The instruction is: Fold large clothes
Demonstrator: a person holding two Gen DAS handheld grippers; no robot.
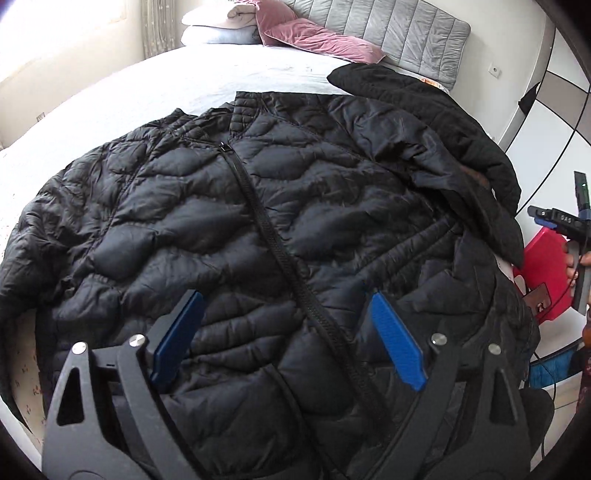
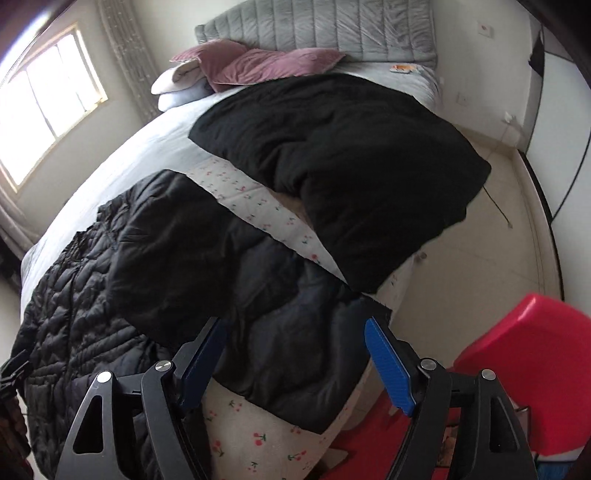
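A black quilted puffer jacket [image 1: 240, 221] lies spread front-up on the bed, zipper [image 1: 273, 236] closed down its middle. Its right sleeve is folded in over the body [image 1: 461, 173]. My left gripper [image 1: 284, 306] is open and empty, hovering just above the jacket's lower half. In the right wrist view the jacket [image 2: 166, 266] lies at the bed's corner, its smooth sleeve part hanging over the edge. My right gripper [image 2: 295, 339] is open and empty above that hanging edge. The right gripper also shows in the left wrist view [image 1: 569, 229] at the far right.
A second black garment [image 2: 340, 166] lies spread further up the bed [image 2: 122, 147]. Pink and white pillows [image 2: 258, 62] rest by the grey headboard [image 2: 325, 29]. A red plastic stool [image 2: 517, 369] stands on the tiled floor [image 2: 480, 229] beside the bed corner.
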